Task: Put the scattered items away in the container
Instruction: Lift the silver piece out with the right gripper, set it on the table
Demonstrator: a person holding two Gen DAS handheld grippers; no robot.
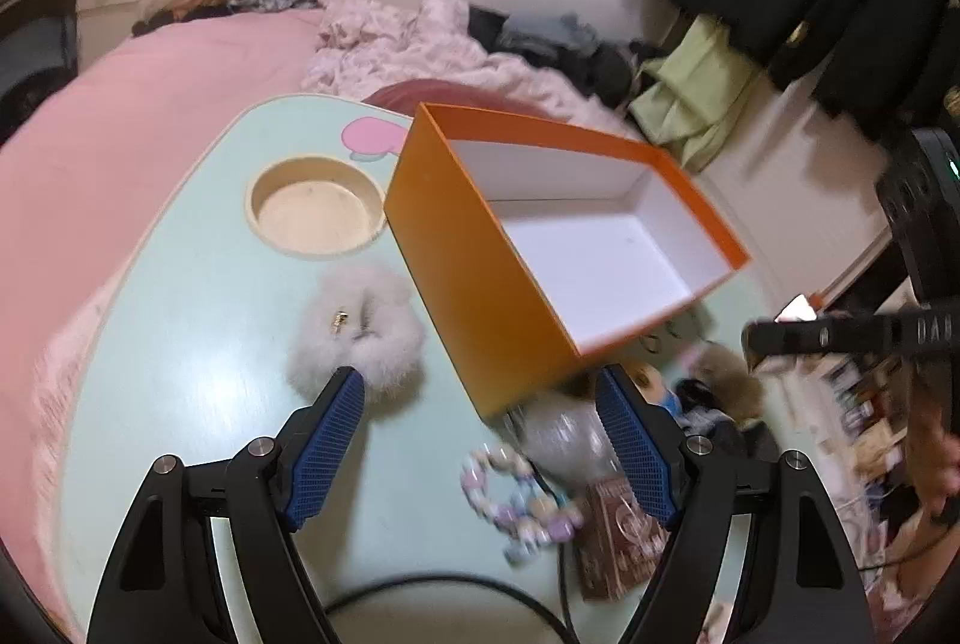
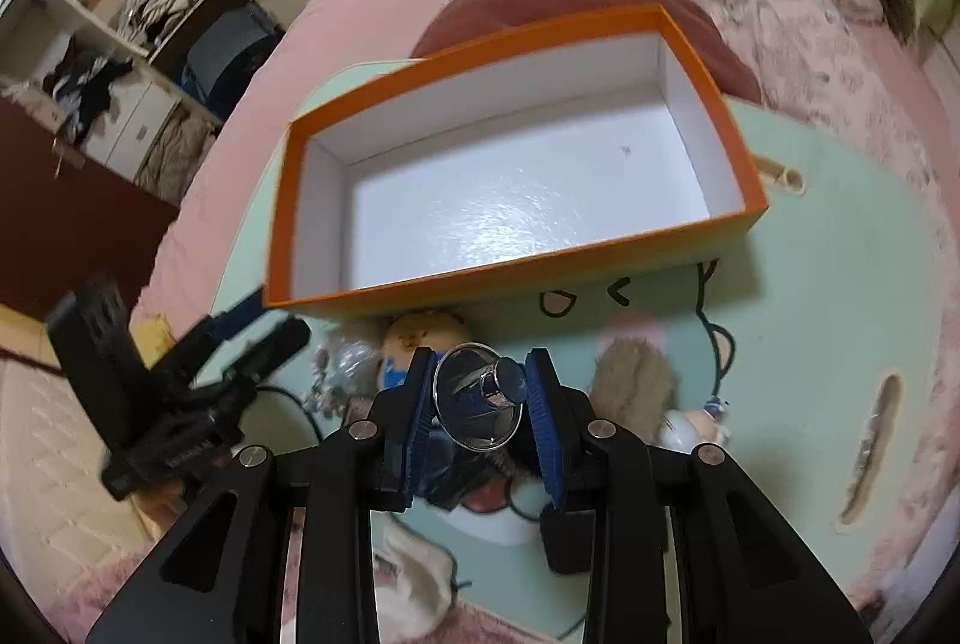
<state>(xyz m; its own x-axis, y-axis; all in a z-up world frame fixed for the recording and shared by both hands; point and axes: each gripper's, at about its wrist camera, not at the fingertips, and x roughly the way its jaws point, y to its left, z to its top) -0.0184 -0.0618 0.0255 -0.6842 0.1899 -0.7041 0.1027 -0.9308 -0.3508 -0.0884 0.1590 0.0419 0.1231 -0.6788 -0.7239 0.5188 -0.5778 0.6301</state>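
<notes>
The right tool is closed on a clear suction cup with a shiny knob, held above the clutter just short of the orange box. The box sits open and empty on the mint surface, so the tidying looks barely begun: this is the carry of a first item. I'd judge the next move needs the cup taken forward over the near rim, then released onto the white floor. The left tool hangs open and empty over a fluffy pompom, a bead bracelet and a brown packet, all awaiting pickup.
</notes>
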